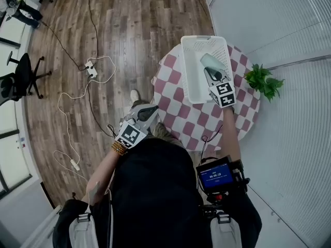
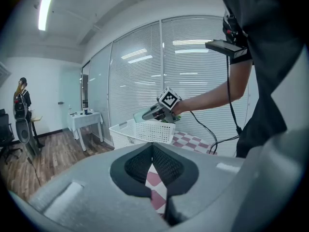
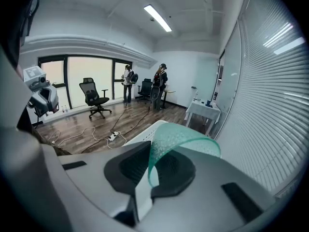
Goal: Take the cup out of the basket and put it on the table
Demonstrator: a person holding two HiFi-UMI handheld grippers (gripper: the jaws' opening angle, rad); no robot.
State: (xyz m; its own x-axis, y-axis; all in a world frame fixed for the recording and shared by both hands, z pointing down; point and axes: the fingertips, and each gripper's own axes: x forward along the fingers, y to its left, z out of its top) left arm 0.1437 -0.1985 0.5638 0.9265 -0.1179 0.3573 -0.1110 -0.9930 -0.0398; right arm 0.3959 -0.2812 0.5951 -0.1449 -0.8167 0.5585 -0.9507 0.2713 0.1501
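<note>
The right gripper (image 1: 213,71) has its jaws closed almost fully on the thin wall of the translucent green cup (image 3: 186,140), one pad inside the rim and the other outside, so the cup's curved edge arches up and away in front of the jaws. Directly beneath and beyond these jaws lies the white perforated basket (image 1: 190,79), which stands on the round red-and-white checked table (image 1: 178,123). In the left gripper view the cup sits about level with the basket's rim or just above it. The left gripper (image 1: 153,109) hangs well away from the basket, at the near edge of the table close to the person's body. Its jaws meet at the tips with nothing between them, and only the checked table top shows through the gap behind the pads.
</note>
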